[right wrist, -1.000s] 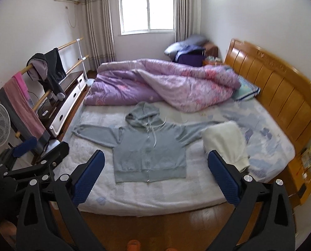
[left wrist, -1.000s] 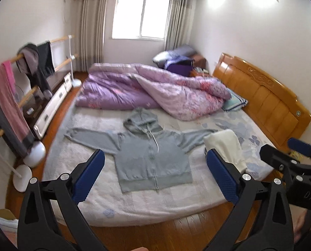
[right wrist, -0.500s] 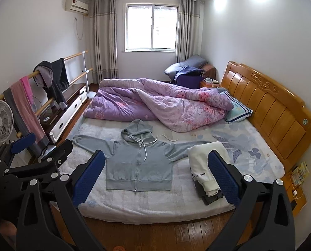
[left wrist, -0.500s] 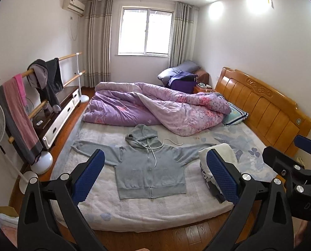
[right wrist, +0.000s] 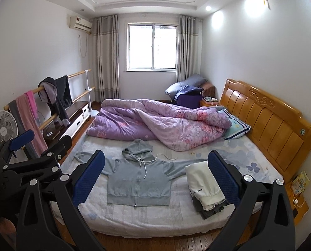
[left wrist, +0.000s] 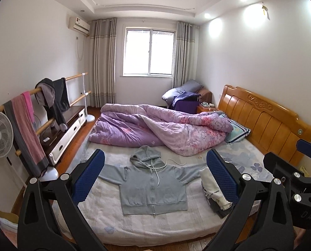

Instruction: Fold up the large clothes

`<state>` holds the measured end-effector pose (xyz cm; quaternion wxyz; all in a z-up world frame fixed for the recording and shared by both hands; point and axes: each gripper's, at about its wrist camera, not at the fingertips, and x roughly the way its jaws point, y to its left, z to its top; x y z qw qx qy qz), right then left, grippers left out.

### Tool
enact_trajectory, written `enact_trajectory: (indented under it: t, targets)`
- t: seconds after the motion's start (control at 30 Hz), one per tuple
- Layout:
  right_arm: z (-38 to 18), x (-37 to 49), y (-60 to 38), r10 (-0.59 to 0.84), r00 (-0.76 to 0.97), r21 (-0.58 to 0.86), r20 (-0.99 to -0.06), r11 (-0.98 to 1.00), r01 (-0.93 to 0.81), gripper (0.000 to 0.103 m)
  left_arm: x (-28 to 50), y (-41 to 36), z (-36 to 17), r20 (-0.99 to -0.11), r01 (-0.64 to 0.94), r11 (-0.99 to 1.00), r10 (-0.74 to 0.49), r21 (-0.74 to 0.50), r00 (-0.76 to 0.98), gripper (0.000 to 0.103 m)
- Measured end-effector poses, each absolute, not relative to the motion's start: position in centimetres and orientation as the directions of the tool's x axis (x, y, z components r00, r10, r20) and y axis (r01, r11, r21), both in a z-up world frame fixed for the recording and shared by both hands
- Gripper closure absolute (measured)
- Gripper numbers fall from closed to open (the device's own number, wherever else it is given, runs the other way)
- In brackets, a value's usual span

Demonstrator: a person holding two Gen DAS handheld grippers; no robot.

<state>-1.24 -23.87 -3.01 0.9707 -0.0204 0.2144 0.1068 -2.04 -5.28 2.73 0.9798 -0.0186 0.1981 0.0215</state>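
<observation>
In the left wrist view, the left gripper (left wrist: pixel 154 178) is held with its jaws spread wide; nothing is gripped or touched. A grey hoodie (left wrist: pixel 153 186) is seen laid flat on the bed (left wrist: pixel 105 215), front up, zipped, sleeves stretched out to both sides, hood towards the purple quilt (left wrist: pixel 155 129). A folded pile of clothes (left wrist: pixel 213 190) lies just beside its sleeve.

In the right wrist view, the right gripper (right wrist: pixel 155 177) is likewise held wide open and empty, well apart from the hoodie (right wrist: pixel 137 183). The hem is turned towards the near bed edge.
</observation>
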Motion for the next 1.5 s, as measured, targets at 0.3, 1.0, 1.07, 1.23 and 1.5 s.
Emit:
enact_trajectory:
  t: [0.3, 1.0, 1.07, 1.23, 1.5]
  targets:
    - [-2.7, -2.2, -23.9, 0.19, 0.895, 0.004, -0.403, 0.979, -0.206, 0.008, -2.8, -5.0, 3.3, -0.378, -0.051, 0.998, 0.039, -0.021, 0.925, 0.005]
    - [-2.9, -1.1, -23.8, 0.173, 0.887, 0.005, -0.427, 0.982, -0.189, 0.008, -2.7, -5.1, 3.1, -0.407, -0.048, 0.999, 0.038, -0.013, 0.912, 0.005]
    - [-3.0, -0.9, -23.8, 0.173, 0.886, 0.008, -0.43, 0.982, -0.187, 0.008, -2.5, -5.0, 3.1, -0.41, -0.047, 0.999, 0.038, -0.013, 0.911, 0.005]
    - [-3.1, -0.6, -23.8, 0.168, 0.885, 0.005, -0.434, 0.983, -0.184, 0.008, -2.0, -4.6, 3.1, -0.416, -0.044, 0.999, 0.034, -0.015, 0.909, 0.005]
    - [-3.4, -0.7, -23.4, 0.158, 0.885, 0.0, -0.438, 0.984, -0.175, 0.008, -1.2, -3.9, 2.7, -0.422, -0.034, 0.999, 0.024, -0.016, 0.906, 0.005]
